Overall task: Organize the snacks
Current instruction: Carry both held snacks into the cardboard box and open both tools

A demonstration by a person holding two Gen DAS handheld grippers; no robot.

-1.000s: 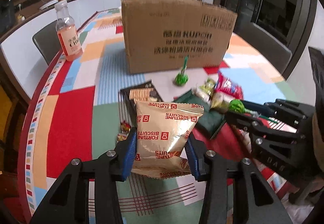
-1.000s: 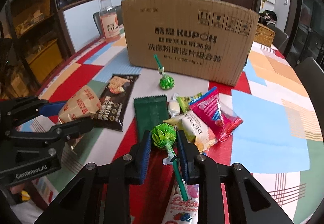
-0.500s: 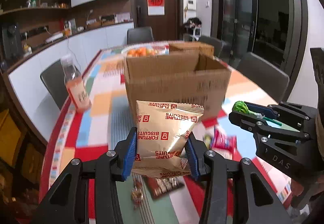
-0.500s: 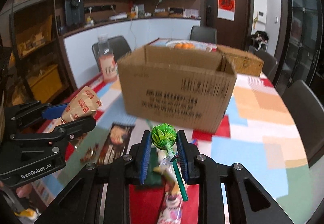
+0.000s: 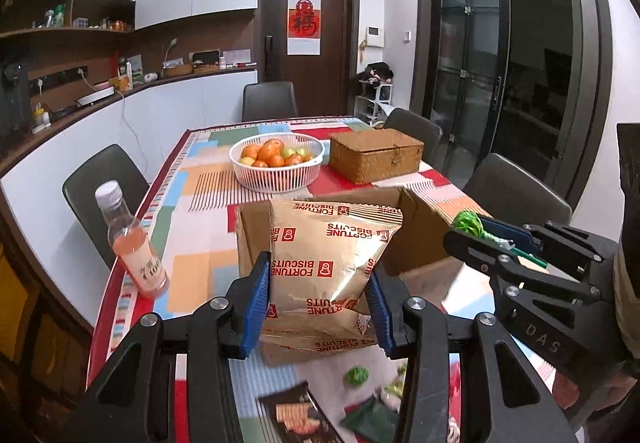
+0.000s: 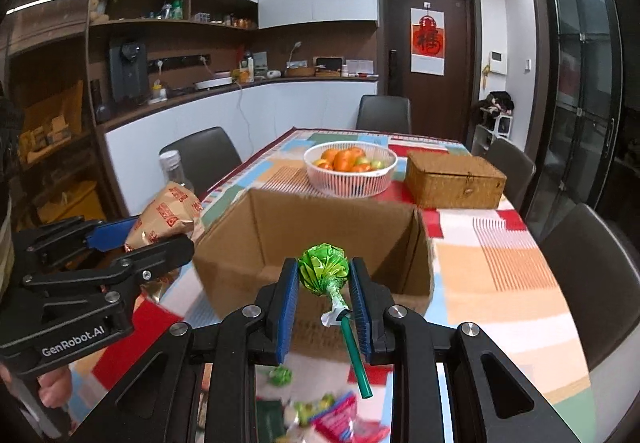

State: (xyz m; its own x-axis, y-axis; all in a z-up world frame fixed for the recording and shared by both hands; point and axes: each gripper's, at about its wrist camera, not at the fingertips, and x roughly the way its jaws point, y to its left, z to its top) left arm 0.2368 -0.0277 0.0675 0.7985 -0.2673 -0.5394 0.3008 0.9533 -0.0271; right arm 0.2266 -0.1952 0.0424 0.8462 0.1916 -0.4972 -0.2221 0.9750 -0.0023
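Both fingers (image 5: pixel 256 307) closed: biscuit bag (image 5: pixel 328 267), lollipop (image 6: pixel 324 271).

This is a home dining room joined to a kitchen area. A long surface (image 5: pixel 208 179) under a patchwork-coloured cloth is ringed by dark upholstered chairs (image 6: pixel 384 113). On it stand a white fruit basket (image 6: pixel 351 179) and a woven wicker box (image 6: pixel 454 181). A curved white counter (image 6: pixel 240 103) carries small appliances, with open wooden shelves (image 6: pixel 172 21) and white cabinets above. A red paper decoration (image 6: pixel 427 41) hangs on the dark entrance door.
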